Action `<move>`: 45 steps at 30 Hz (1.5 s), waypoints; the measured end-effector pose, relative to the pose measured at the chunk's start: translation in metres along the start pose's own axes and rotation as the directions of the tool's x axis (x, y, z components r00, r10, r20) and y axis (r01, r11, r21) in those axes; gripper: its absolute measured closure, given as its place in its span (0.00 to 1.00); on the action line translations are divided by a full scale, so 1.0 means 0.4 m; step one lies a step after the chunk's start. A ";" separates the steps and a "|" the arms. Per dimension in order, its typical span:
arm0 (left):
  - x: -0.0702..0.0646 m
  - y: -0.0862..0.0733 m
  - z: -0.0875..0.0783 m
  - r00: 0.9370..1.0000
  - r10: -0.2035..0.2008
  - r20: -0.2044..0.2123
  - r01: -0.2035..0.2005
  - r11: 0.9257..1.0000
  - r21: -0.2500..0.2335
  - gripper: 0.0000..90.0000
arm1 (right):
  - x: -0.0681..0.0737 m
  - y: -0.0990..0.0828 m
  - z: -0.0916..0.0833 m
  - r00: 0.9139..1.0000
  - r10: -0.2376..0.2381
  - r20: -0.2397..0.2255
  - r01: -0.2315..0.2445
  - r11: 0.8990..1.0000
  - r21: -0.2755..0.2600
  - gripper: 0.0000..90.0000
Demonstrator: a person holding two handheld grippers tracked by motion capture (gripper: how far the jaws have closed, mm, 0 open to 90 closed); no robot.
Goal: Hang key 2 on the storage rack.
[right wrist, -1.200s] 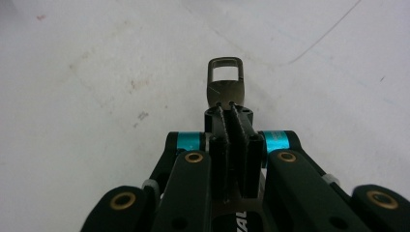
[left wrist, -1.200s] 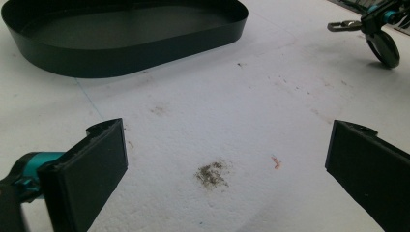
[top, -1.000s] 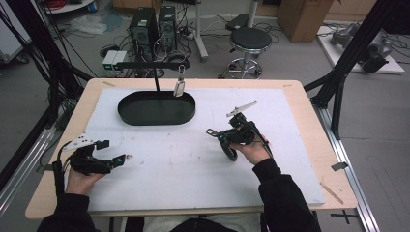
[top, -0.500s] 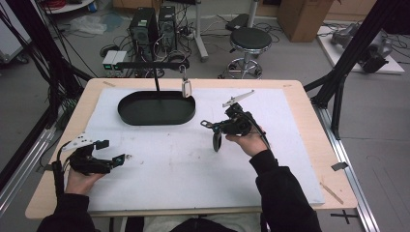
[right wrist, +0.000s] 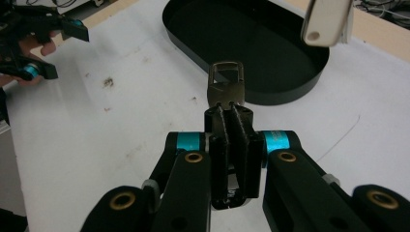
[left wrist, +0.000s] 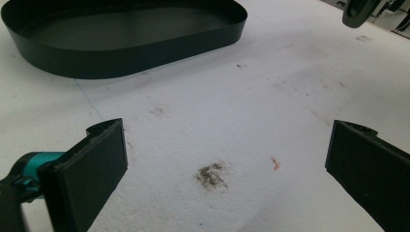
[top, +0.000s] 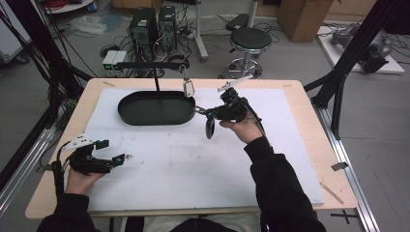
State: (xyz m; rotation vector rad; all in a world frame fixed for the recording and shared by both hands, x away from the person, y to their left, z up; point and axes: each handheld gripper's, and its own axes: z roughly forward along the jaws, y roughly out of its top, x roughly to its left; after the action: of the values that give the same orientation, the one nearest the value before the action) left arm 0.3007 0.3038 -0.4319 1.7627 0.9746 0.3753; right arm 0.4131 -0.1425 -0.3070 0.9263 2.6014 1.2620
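1. Left gripper: it rests low over the white mat near the table's left front, jaws spread wide with nothing between them. The left gripper view shows bare, stained mat in the gap.
2. Black oval tray: empty, with a post rising from its far edge to a horizontal stand bar.
3. Silver tag: it hangs from the right end of the bar, above the tray's right rim. Its hook is too small to make out.
4. Metal clasp: the work's thing, pinched flat by the right gripper, whose jaws are pressed together on its base. It is held in the air just beside the tray's right end, below the tag. A dark fob dangles beneath it.
5. Judged step: bringing the clasp up to the bar to hang it. To do this well, keep the loop's opening facing the hook, approach beside the tag rather than through it, and let the fob's swing settle before threading.
6. Hard to read: whether the clasp's gate is open, and how the fob is joined to it behind the jaws.
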 end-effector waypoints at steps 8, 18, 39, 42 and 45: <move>0.001 0.000 0.000 1.000 -0.002 0.000 0.002 1.000 -0.002 0.02 | 0.002 0.058 0.004 1.000 -0.007 -0.018 0.007 1.000 -0.010 0.96; 0.002 0.000 -0.001 1.000 -0.003 0.001 0.004 1.000 -0.009 0.02 | 0.013 0.150 0.020 0.999 -0.030 -0.029 0.030 1.000 -0.007 0.96; 0.003 0.001 -0.005 1.000 -0.003 0.000 0.003 1.000 -0.023 0.02 | 0.001 0.240 0.080 0.999 -0.008 -0.041 0.008 1.000 0.000 0.96; 0.003 0.001 -0.004 1.000 -0.001 0.002 0.001 1.000 -0.020 0.02 | -0.006 0.249 0.085 0.999 0.013 -0.044 -0.014 1.000 -0.019 0.96; 0.003 0.001 -0.005 1.000 -0.001 0.003 0.001 1.000 -0.023 0.02 | -0.010 0.267 0.094 0.999 0.025 -0.043 -0.026 0.999 -0.028 0.95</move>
State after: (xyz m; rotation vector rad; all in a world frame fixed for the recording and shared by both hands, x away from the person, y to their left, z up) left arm 0.3005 0.3058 -0.4309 1.7413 0.9655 0.3816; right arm 0.4803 -0.0691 -0.2528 0.9401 2.6044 1.3367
